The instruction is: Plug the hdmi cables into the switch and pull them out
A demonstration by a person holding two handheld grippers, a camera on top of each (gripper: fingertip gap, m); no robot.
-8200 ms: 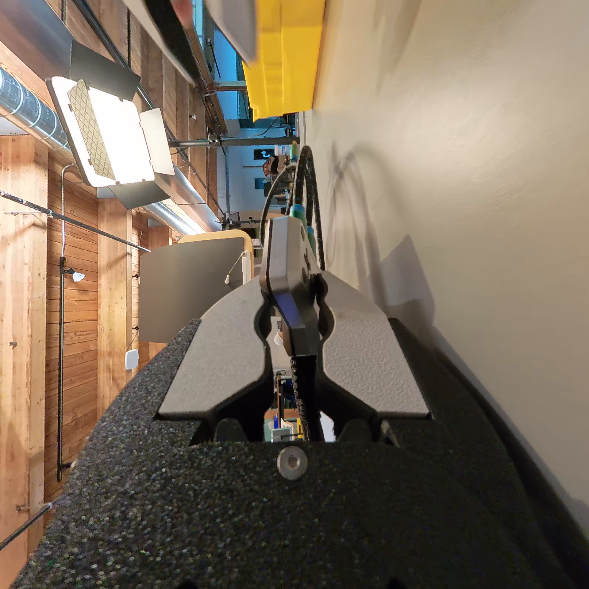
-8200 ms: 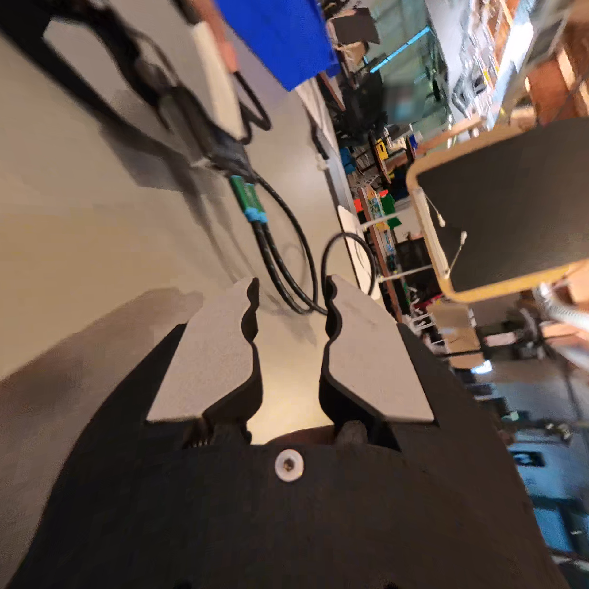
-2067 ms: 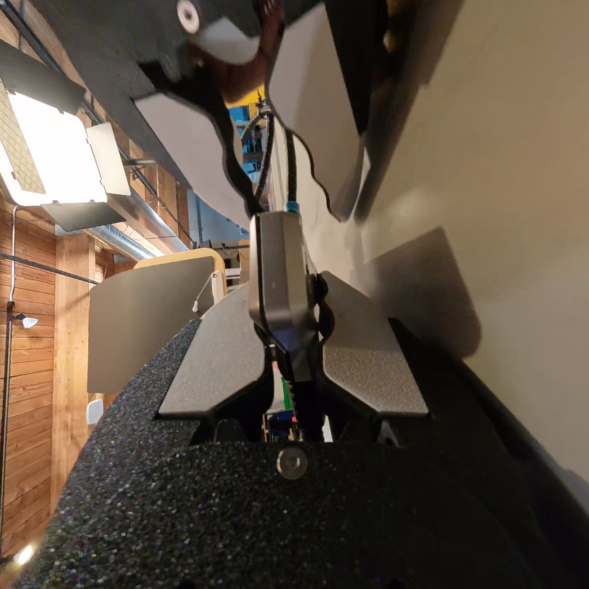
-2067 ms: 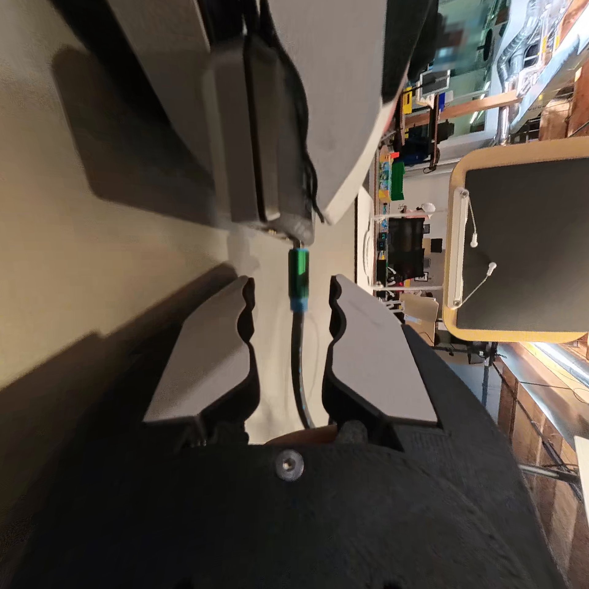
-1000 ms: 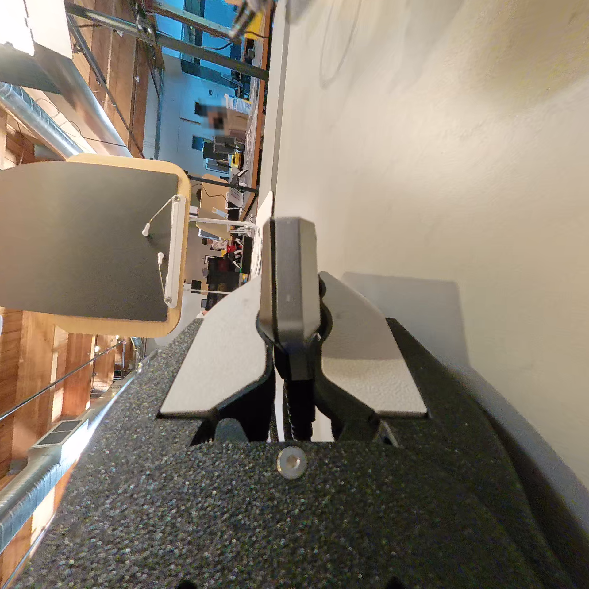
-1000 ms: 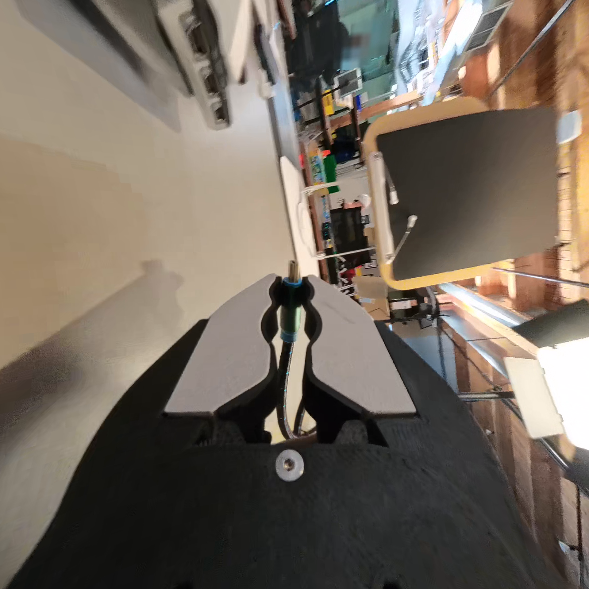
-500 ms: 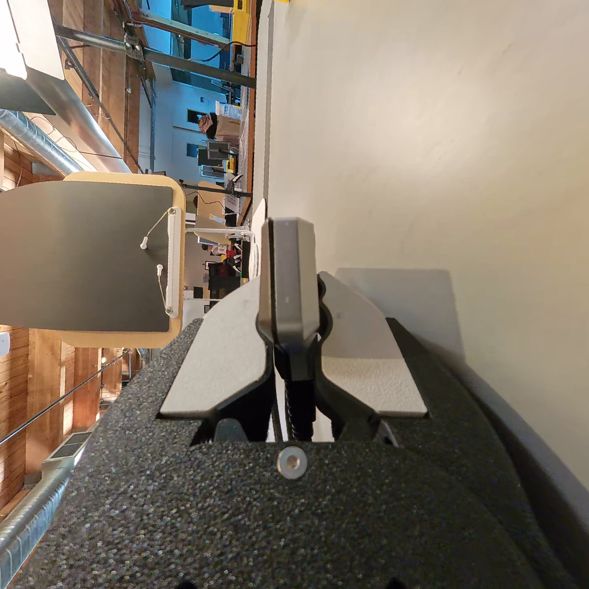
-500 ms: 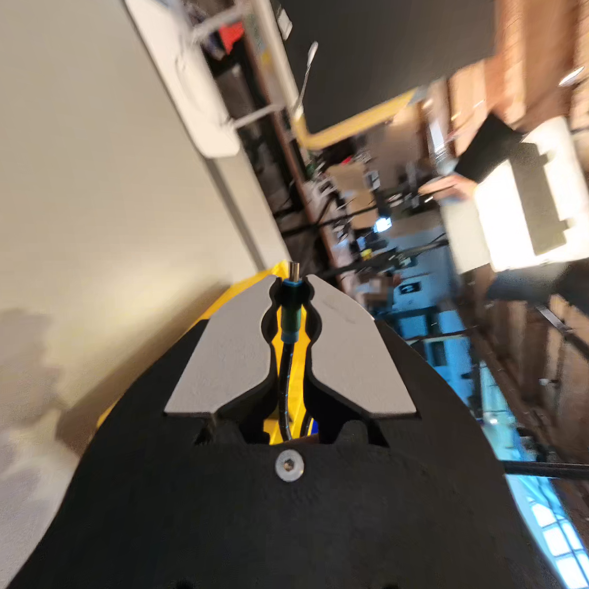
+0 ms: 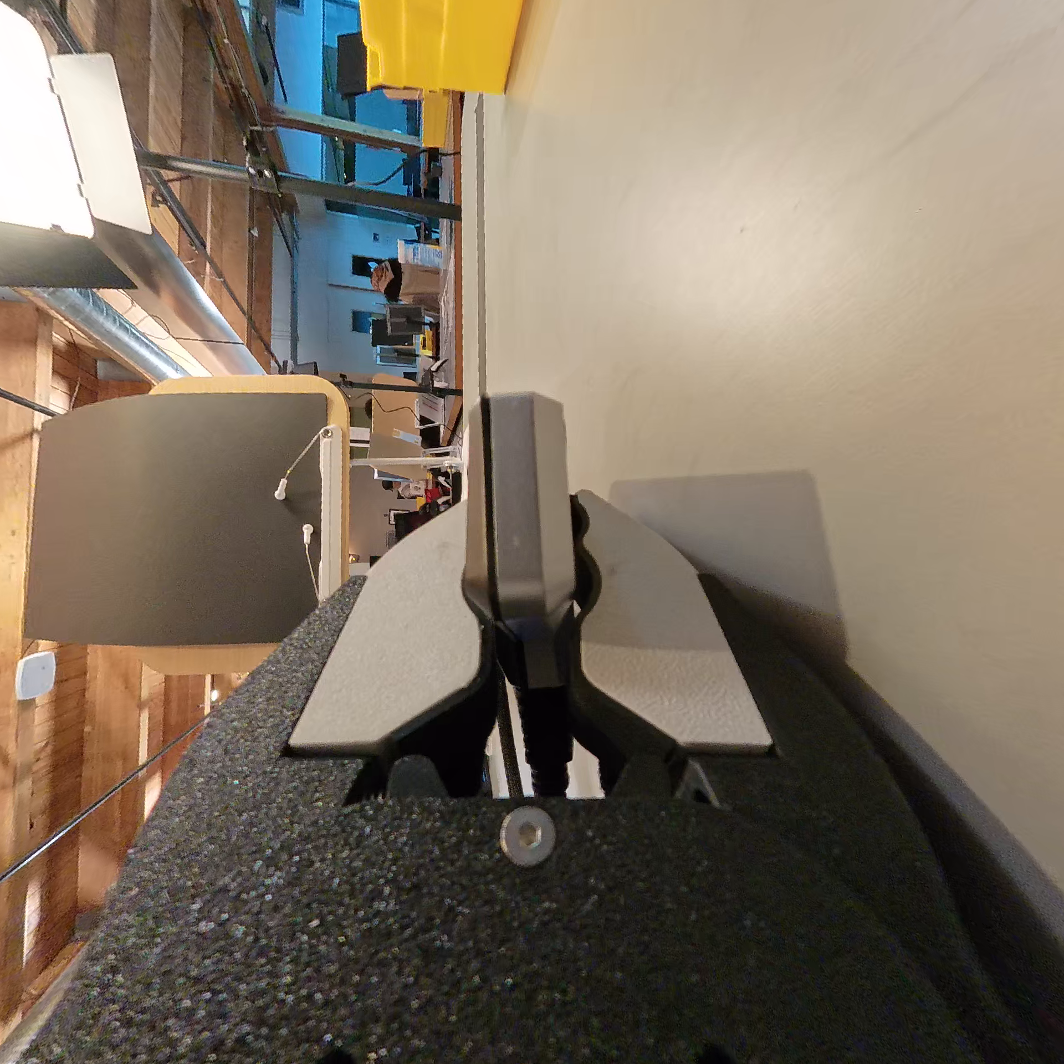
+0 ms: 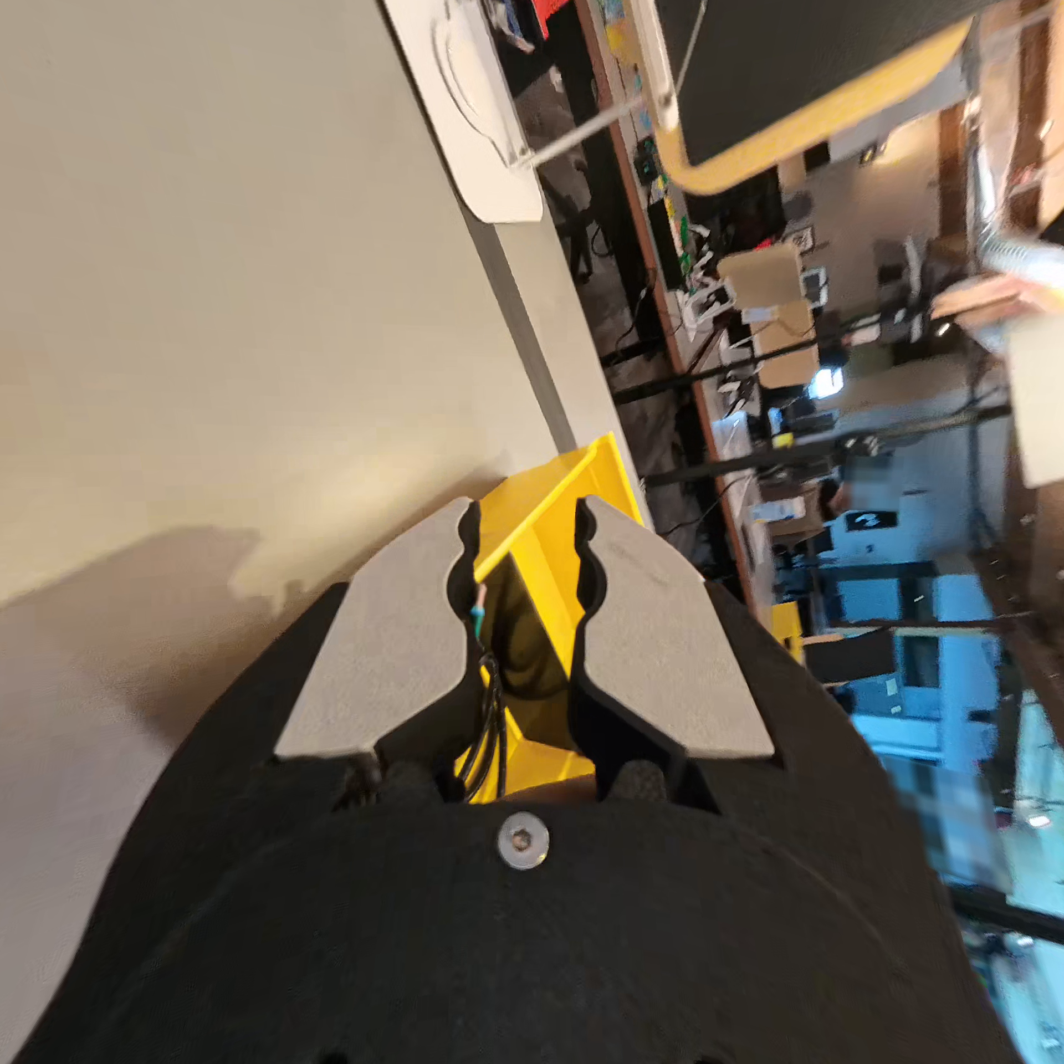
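Left wrist view, turned sideways: left tool clamped tight on a dark grey HDMI plug, with both grey fingers pressing its flat sides. Plug body poking forward past the fingertips, black strain relief and ribbed cable trailing back between the fingers toward the tool body. Metal tip of the plug not visible from here. Pale cream surface filling the right half of the view, close beside the tool, with a grey shadow falling on it just past the right finger. Yellow bin at the far end of the surface, near the top edge. Dark panel with a light wooden border off to the left, workshop clutter far behind.

Right wrist view, somewhat blurred: right tool spread apart with a clear gap between the fingertips, gripping nothing. Thin black cable with a green and blue connector end lying just inside the left finger, loose, over the yellow bin seen through the gap. Whether the connector touches the finger, impossible to tell. Black wires running down from it toward the tool body. Cream surface on the left, white flat object lying near its far edge. Switch not visible in either view.
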